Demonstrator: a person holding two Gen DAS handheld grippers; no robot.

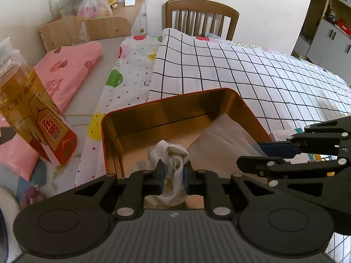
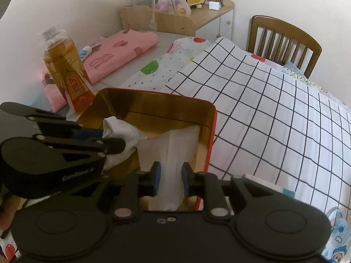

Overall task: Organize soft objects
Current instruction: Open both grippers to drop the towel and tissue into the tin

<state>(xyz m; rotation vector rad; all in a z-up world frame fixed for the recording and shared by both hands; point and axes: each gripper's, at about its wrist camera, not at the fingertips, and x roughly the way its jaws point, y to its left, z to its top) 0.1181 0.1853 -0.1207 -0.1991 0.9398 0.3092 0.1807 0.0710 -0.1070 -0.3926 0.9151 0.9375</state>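
Note:
A red tin box with a gold inside [image 1: 153, 118] [image 2: 153, 103] stands on the table. My left gripper [image 1: 173, 175] is shut on a bunched white sock [image 1: 173, 153] and holds it inside the box at the left; the sock also shows in the right wrist view [image 2: 120, 129]. My right gripper [image 2: 170, 180] is shut on a white gauzy cloth [image 2: 171, 144] that lies in the right part of the box [image 1: 221, 140]. The right gripper's fingers [image 1: 276, 148] show from the side in the left wrist view.
A bottle of yellow drink [image 1: 33, 111] [image 2: 68, 74] stands left of the box. A folded pink cloth [image 1: 70, 70], a dotted cloth [image 1: 129, 65] and a white grid cloth [image 1: 241, 72] cover the table. A wooden chair [image 1: 199, 15] stands behind. A small carton [image 1: 283, 134] lies right of the box.

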